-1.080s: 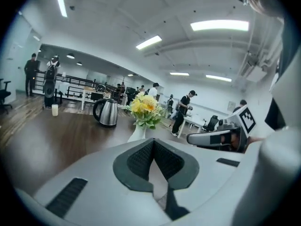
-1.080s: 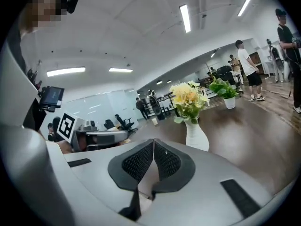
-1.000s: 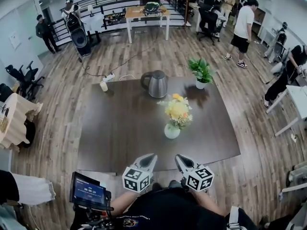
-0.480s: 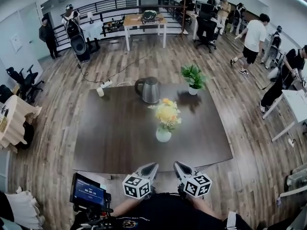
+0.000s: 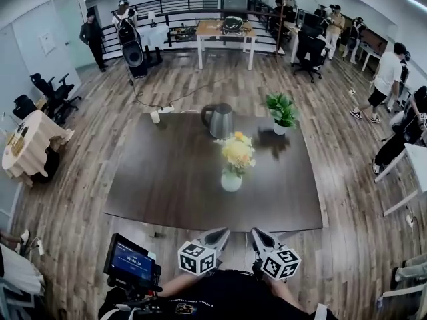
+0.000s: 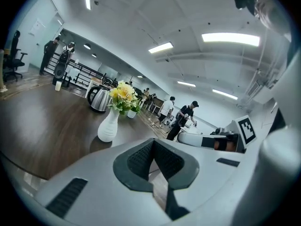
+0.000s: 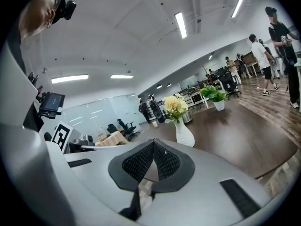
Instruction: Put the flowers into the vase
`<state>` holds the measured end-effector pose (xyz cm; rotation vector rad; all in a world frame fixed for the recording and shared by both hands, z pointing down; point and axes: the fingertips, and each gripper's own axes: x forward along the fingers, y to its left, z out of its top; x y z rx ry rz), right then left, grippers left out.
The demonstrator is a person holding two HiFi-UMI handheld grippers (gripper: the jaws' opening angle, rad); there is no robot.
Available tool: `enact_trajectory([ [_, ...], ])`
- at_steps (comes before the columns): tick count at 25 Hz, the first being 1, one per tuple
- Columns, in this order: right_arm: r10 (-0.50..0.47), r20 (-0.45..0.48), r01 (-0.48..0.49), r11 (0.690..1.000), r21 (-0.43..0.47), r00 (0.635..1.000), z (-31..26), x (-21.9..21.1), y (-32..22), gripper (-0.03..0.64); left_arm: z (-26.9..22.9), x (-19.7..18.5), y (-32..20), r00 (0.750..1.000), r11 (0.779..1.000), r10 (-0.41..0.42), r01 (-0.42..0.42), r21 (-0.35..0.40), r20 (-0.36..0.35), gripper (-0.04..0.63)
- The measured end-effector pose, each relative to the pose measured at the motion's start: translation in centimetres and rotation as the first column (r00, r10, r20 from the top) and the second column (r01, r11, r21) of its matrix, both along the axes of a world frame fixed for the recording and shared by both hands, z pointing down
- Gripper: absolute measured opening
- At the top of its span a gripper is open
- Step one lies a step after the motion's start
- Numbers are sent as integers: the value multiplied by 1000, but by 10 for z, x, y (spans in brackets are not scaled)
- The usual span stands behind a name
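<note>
Wood-plank floor (image 5: 347,199) all round, with people, office chairs (image 5: 53,95) and a black speaker (image 5: 133,51) along the top and left of the head view. Dark brown bench (image 5: 167,179) across the middle of the frame. Steel kettle (image 5: 219,120) at its far edge, just above centre; leafy potted plant (image 5: 281,111) to the kettle's right, well apart from it. Yellow flowers (image 5: 237,151) already standing upright in the white vase (image 5: 231,181) at frame centre, below the kettle and apart from it, with only plain dark bench top between vase and near edge. Left tool (image 5: 223,231) and right tool (image 5: 256,231) side by side at bottom centre, off the bench and short of its near edge, both pointed toward the vase, both pinched fully together with nothing gripped. Small lit screen (image 5: 131,261) at lower left beside the left tool. Pale cup (image 5: 155,117) at the bench's far left corner.
</note>
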<state>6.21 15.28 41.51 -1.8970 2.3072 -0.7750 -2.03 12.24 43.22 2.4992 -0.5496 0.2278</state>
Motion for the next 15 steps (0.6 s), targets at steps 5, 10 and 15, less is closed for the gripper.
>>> enact_trajectory([
  [5,-22,7,22,1000,2,1000,4,4,16,18,6,3,16,1000,1000,-27,27,-14,8,6],
  [10,-37,22,38,999,-12,999,13,9,33,17,12,4,35,999,999,-47,47,-21,20,6],
  [15,-37,30,37,999,-6,999,17,11,56,17,17,9,58,999,999,-36,37,-19,25,6],
])
